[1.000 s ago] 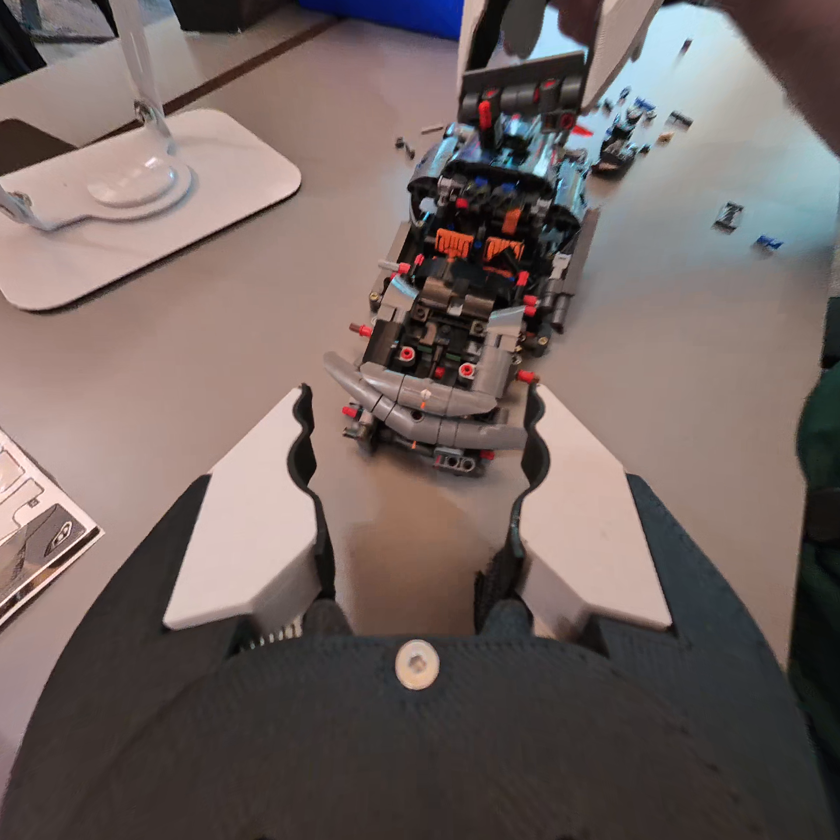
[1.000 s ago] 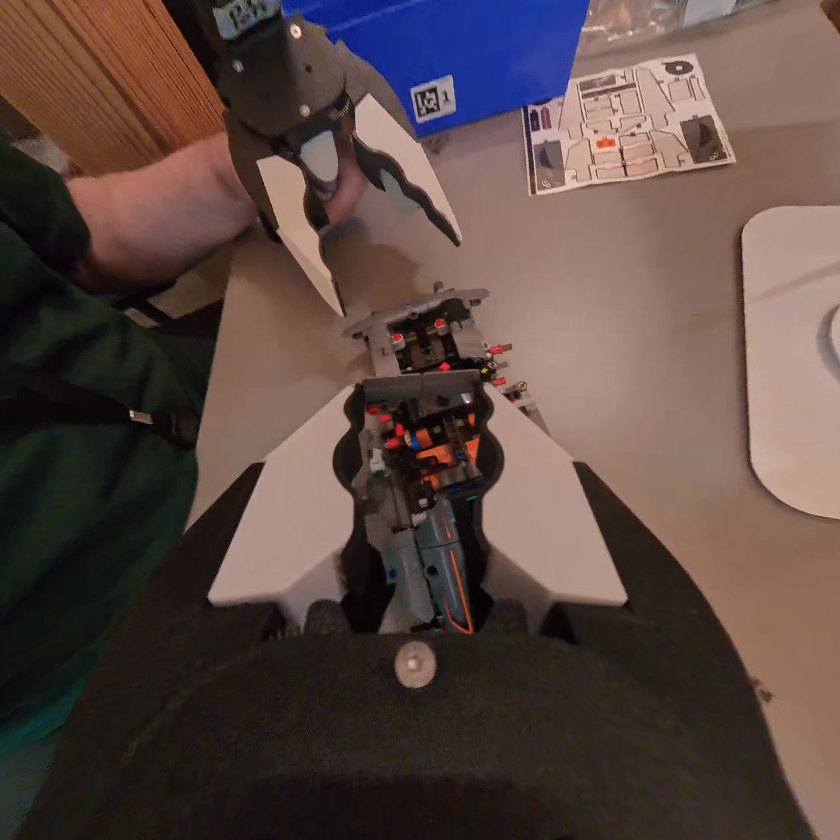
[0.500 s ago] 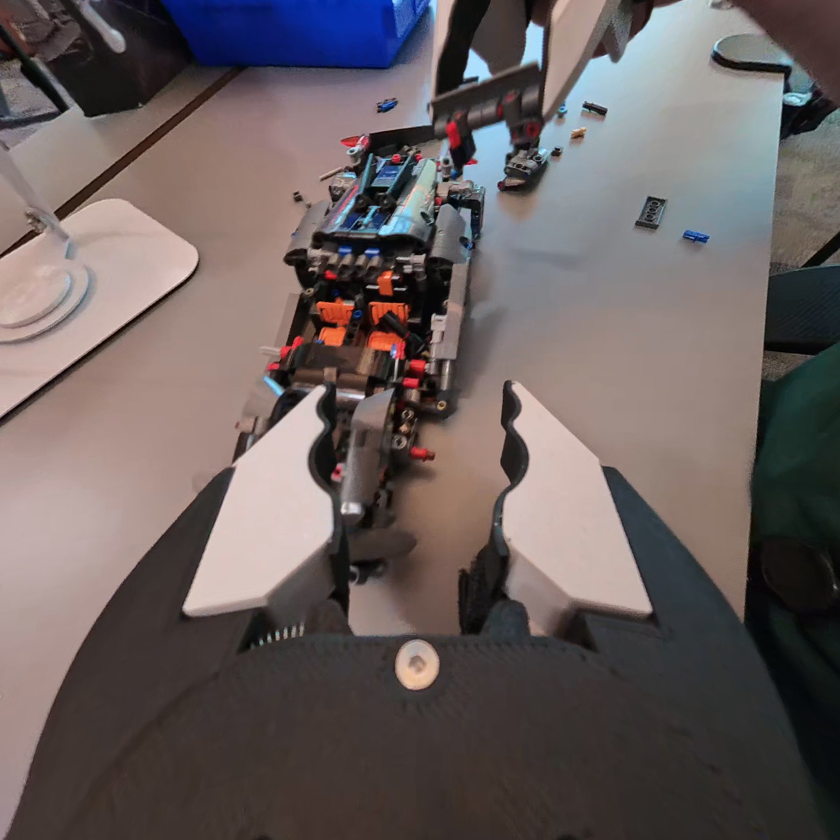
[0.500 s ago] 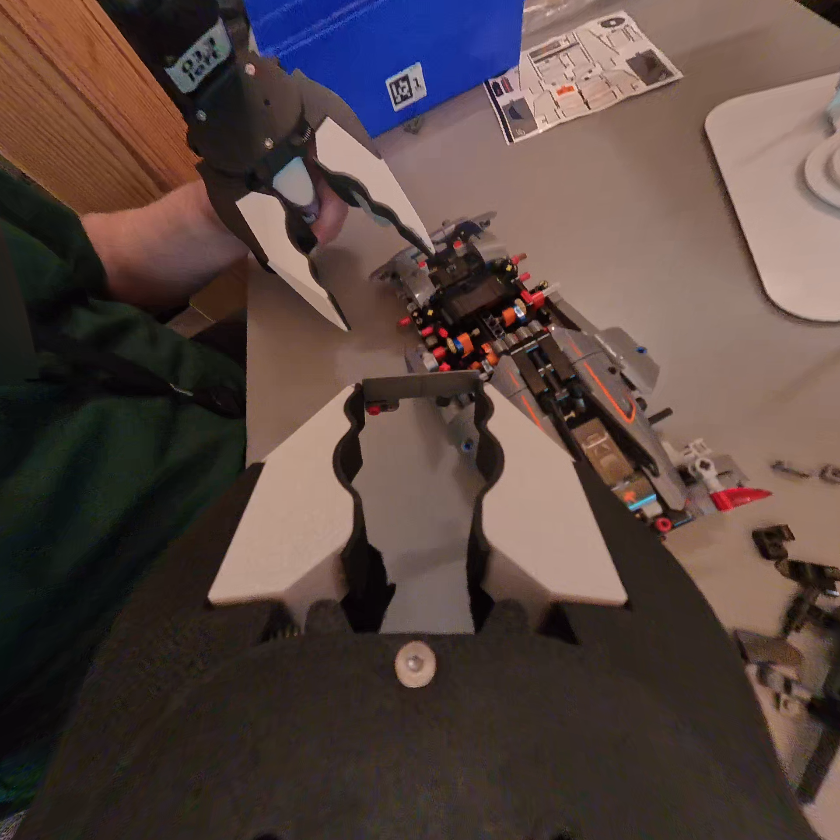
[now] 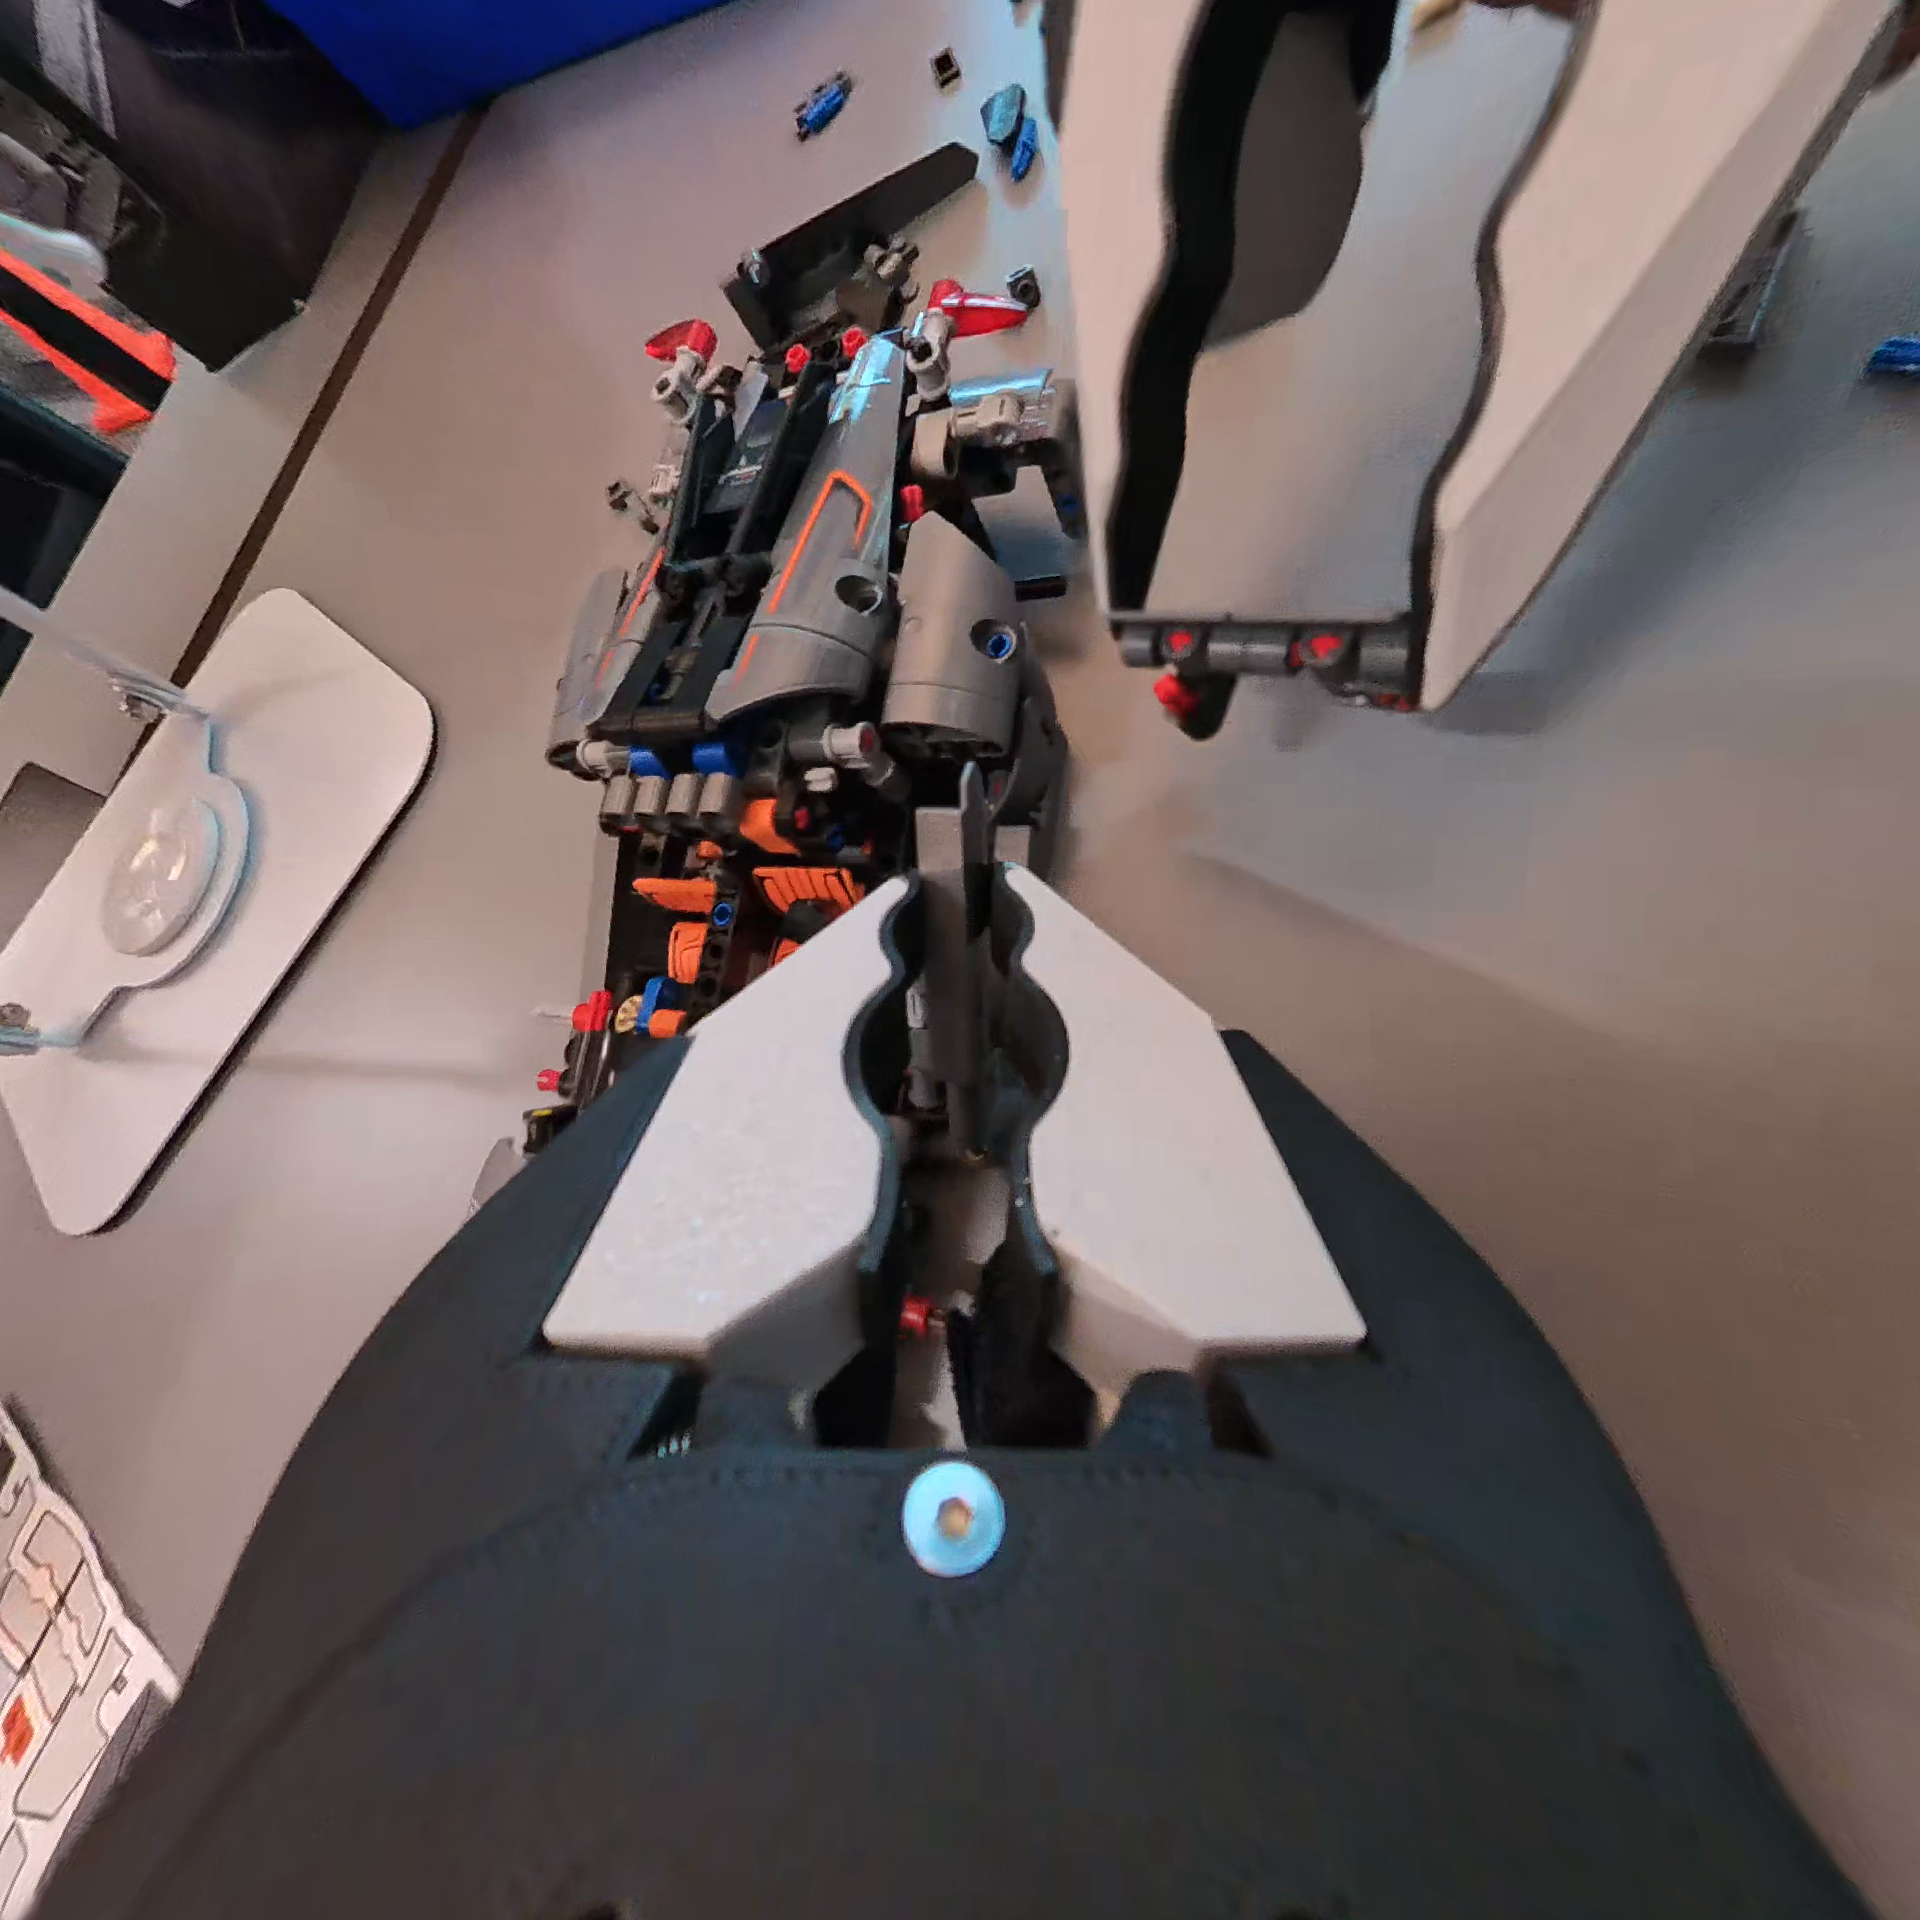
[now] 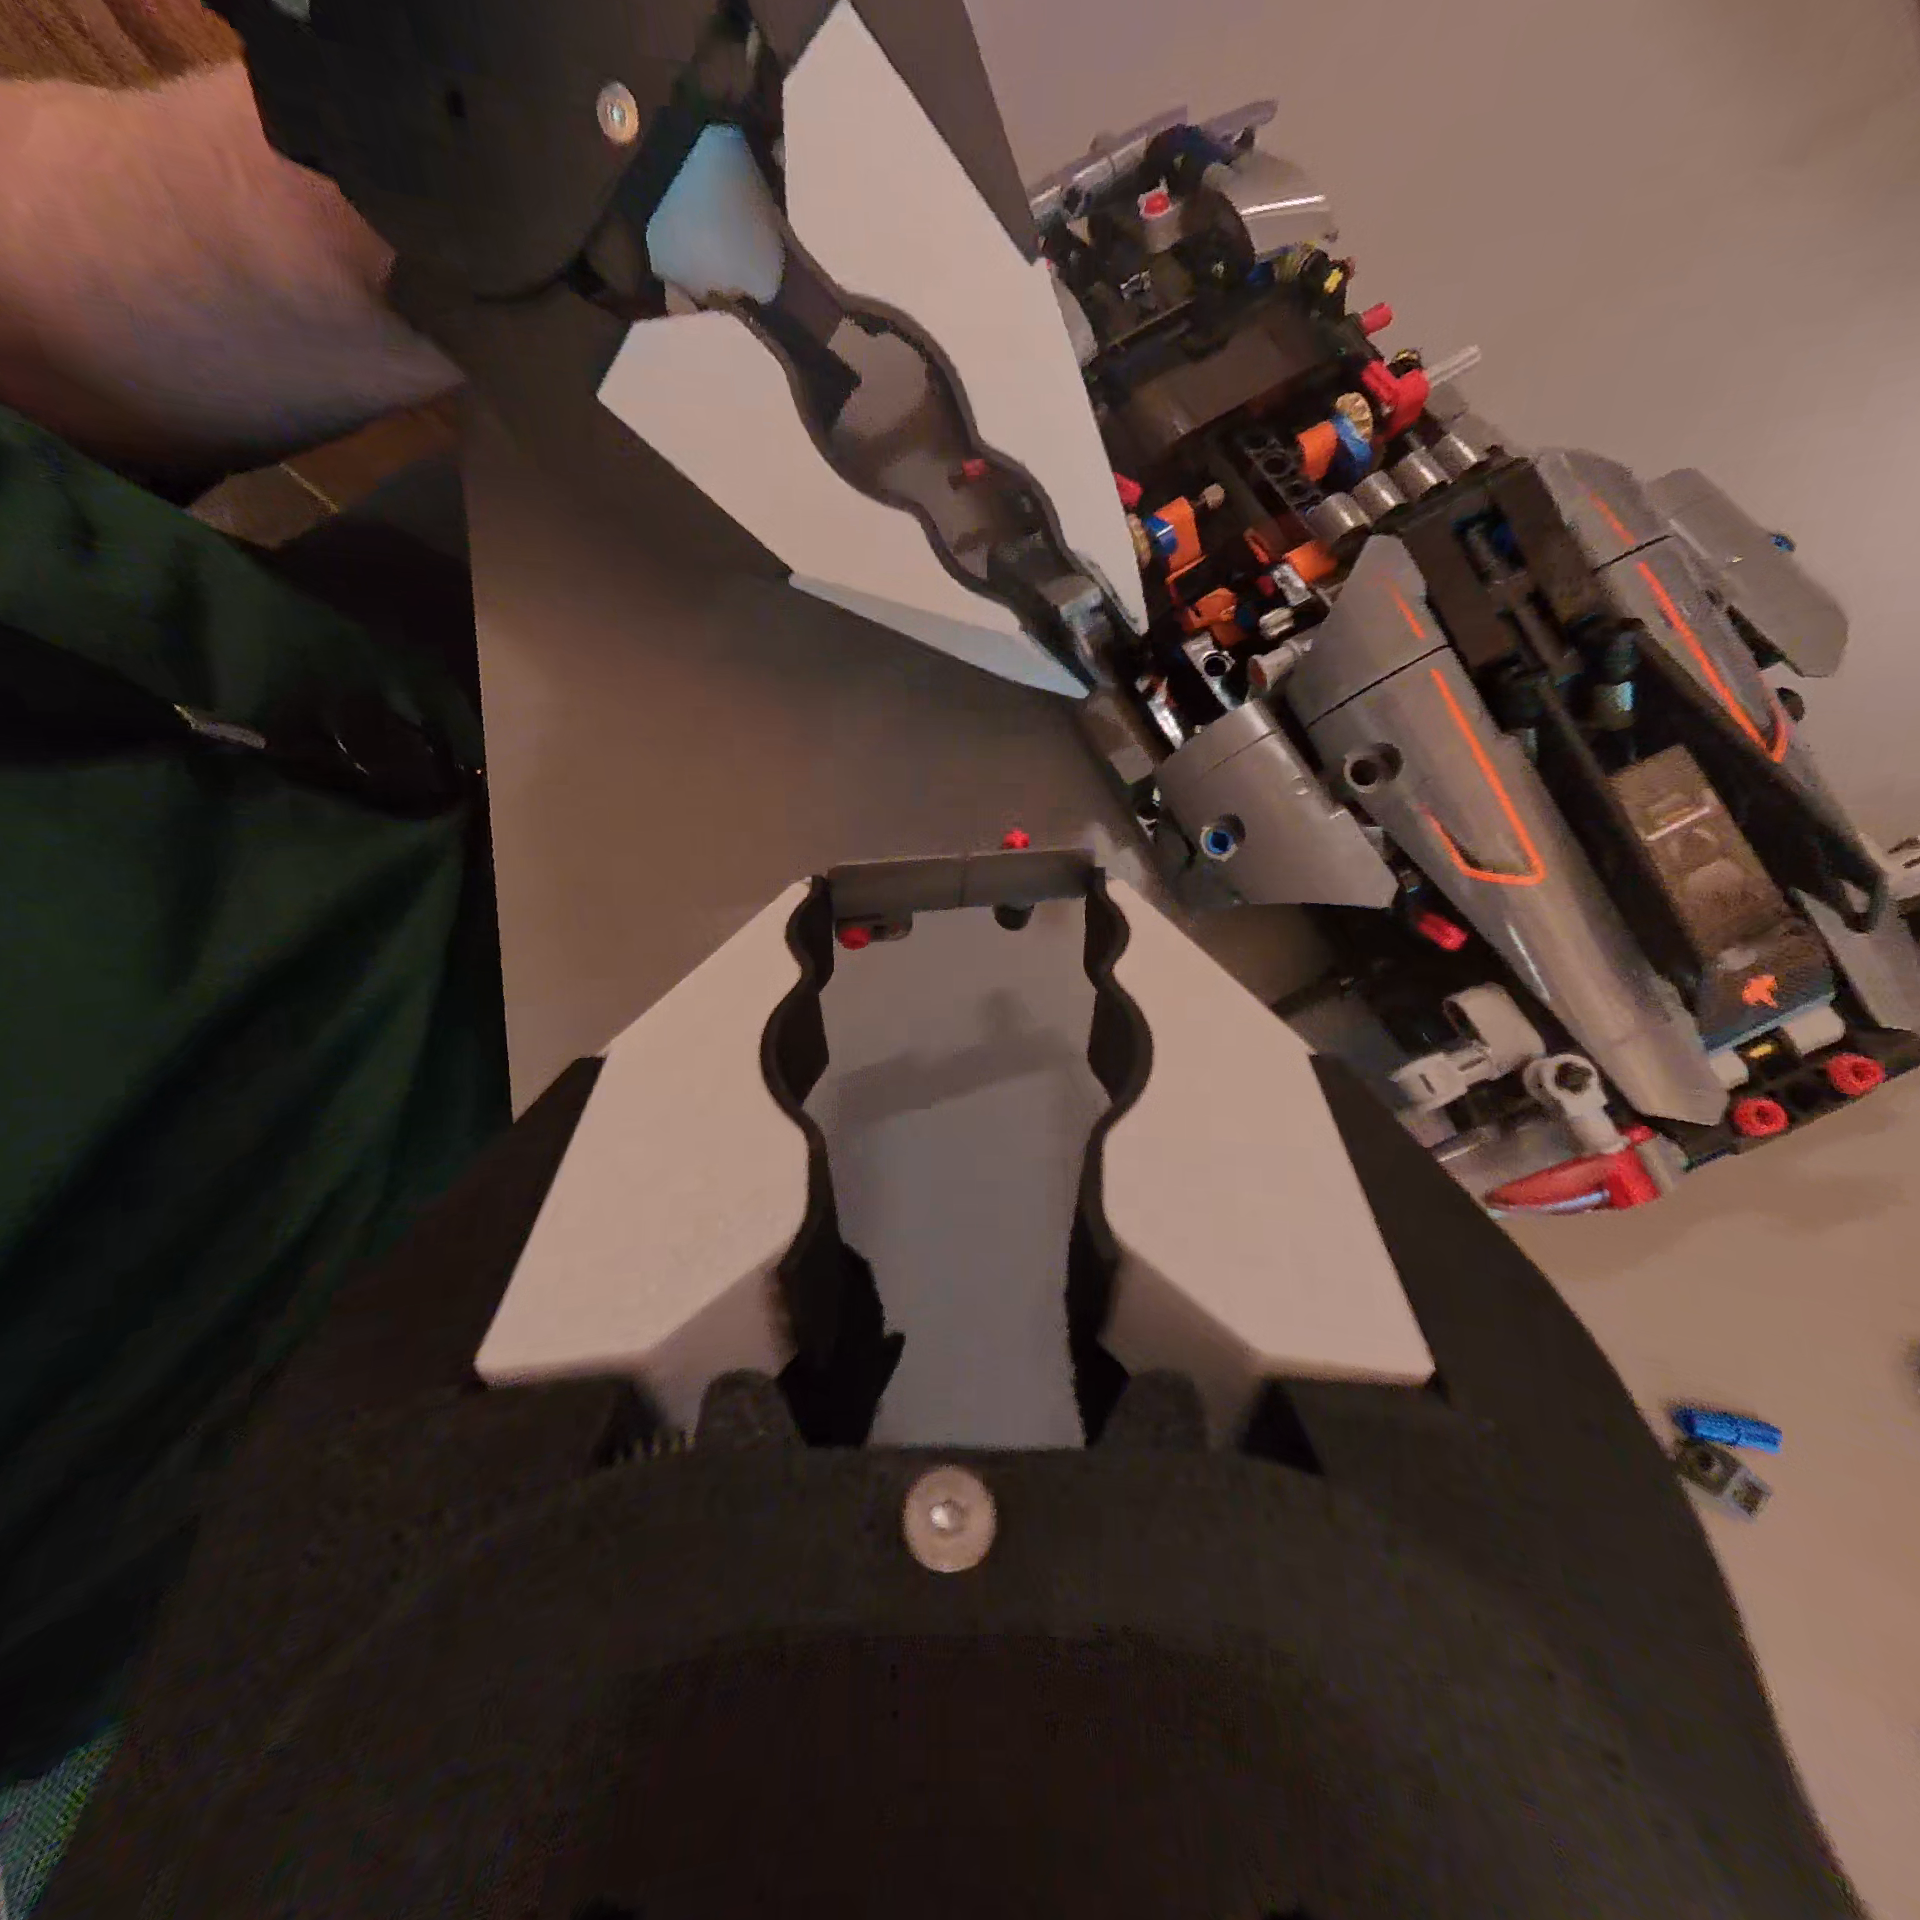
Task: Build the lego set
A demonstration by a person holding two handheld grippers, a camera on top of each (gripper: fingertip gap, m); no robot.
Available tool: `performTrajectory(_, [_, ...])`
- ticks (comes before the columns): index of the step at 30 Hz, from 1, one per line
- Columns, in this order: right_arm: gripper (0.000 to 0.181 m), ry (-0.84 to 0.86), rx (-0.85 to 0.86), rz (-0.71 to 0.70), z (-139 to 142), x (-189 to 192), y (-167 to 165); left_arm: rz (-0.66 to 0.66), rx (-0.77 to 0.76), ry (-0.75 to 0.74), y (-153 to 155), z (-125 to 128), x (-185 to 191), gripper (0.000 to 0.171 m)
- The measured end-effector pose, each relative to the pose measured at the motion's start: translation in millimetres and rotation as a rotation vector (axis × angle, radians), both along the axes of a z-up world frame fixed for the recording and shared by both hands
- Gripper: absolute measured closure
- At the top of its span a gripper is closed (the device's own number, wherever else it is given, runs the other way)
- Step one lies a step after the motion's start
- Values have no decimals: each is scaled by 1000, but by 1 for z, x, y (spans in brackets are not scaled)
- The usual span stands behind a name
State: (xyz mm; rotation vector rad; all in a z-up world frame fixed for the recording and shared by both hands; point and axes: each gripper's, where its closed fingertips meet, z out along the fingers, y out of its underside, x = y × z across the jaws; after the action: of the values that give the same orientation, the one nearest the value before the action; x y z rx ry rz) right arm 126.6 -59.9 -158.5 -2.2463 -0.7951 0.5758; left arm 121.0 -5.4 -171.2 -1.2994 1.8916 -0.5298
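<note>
The left gripper (image 5: 961, 914) is clamping a side panel of the half-built lego car (image 5: 769, 644), which is lying on the grey table (image 5: 1455, 1039). The right gripper (image 6: 956, 904) is pinching a grey beam assembly (image 6: 961, 878) with red pins, hovering just beside the car's flank. The next move, seemingly, calls for lining those pins up with the chassis holes. The receiving holes are hidden, and motion blur is softening the far gripper.

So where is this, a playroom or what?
Probably a desk in an office or workroom, not a playroom: a plain grey table, a white stand base, a blue bin, and a half-built lego car with loose pieces.
</note>
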Motion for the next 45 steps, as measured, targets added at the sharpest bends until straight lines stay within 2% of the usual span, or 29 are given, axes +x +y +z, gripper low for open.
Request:
performTrajectory(9, [133, -81, -1, 95, -27, -25, -1, 57, -77, -99, 6, 6, -19, 161])
performTrajectory(11, [128, -80, -7, 125, -28, -33, -3, 67, -62, -114, 10, 7, -25, 160])
performTrajectory(13, [123, -68, 22, 128, -20, -35, 1, 65, -56, -118, 10, 6, -32, 160])
performTrajectory(17, [140, -52, 141, 121, 19, -30, 25, 28, -35, -126, 8, 6, -43, 160])
performTrajectory(22, [154, -274, 217, 234, 35, -38, 67, 30, 3, -166, 8, 7, -53, 157])
performTrajectory(27, [156, -411, 105, 453, 15, -60, 89, 65, 38, -187, 11, 10, -63, 156])
performTrajectory(29, [159, -519, 45, 508, 1, -56, 93, 72, 39, -184, 10, 7, -69, 154])
performTrajectory(33, [162, -626, -60, 595, -17, -51, 91, 95, 27, -181, 12, 3, -80, 156])
performTrajectory(40, [172, -636, -76, 636, -23, -54, 96, 124, 22, -187, 15, 2, -91, 158])
performTrajectory(45, [173, -591, -56, 621, -10, -55, 97, 133, 18, -203, 18, 4, -93, 158])
